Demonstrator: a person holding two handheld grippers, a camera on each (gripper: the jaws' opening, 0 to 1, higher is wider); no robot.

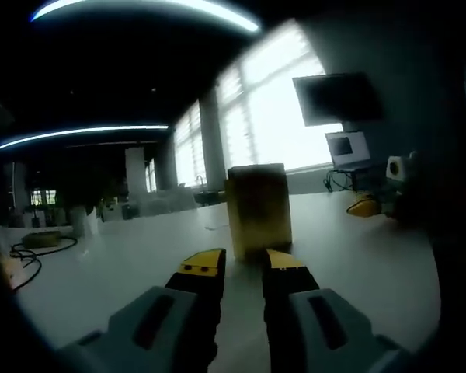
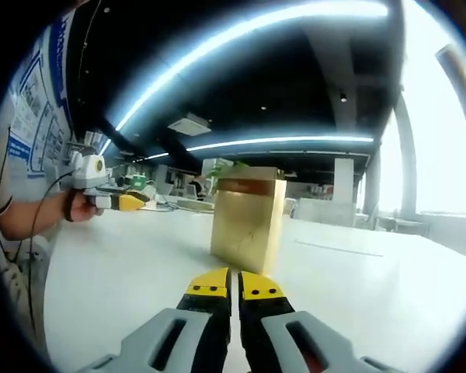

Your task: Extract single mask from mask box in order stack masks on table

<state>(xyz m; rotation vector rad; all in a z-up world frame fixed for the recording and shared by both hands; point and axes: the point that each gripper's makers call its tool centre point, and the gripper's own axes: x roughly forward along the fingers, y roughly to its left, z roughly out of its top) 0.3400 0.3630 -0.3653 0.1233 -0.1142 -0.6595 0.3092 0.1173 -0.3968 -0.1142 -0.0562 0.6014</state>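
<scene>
Left gripper view: the left gripper (image 1: 245, 263) sat low over the white table (image 1: 124, 264), its yellow-tipped jaws set a small gap apart and holding nothing, aimed straight at the mask box (image 1: 258, 210).
Mask box: it stood upright on the table, a tall yellowish carton just beyond the jaw tips and not touching them; whether its top was open could not be told.
Right gripper view: the right gripper (image 2: 234, 284) pointed at the same mask box (image 2: 247, 223) from the opposite side, its jaws nearly together with only a slit between them, gripping nothing.
Why so placed: by my reading, both tools faced the box from either side so one could steady it while the other drew a mask out; no mask was out on the table yet, so the task looked to be at its start.
Right view's extra: the other gripper (image 2: 124, 200) came in at far left, held in a person's hand (image 2: 84, 208), with a sleeve and a printed poster (image 2: 39, 109) behind it.
Left view's extra: bright windows (image 1: 272, 109), a wall monitor (image 1: 338, 97), a laptop (image 1: 347, 148) at the far edge, black cables (image 1: 27, 260) lying at left, and the opposite gripper's yellow tip (image 1: 365, 207) at right.
Stacking spot: open tabletop lay around the box on both sides.
</scene>
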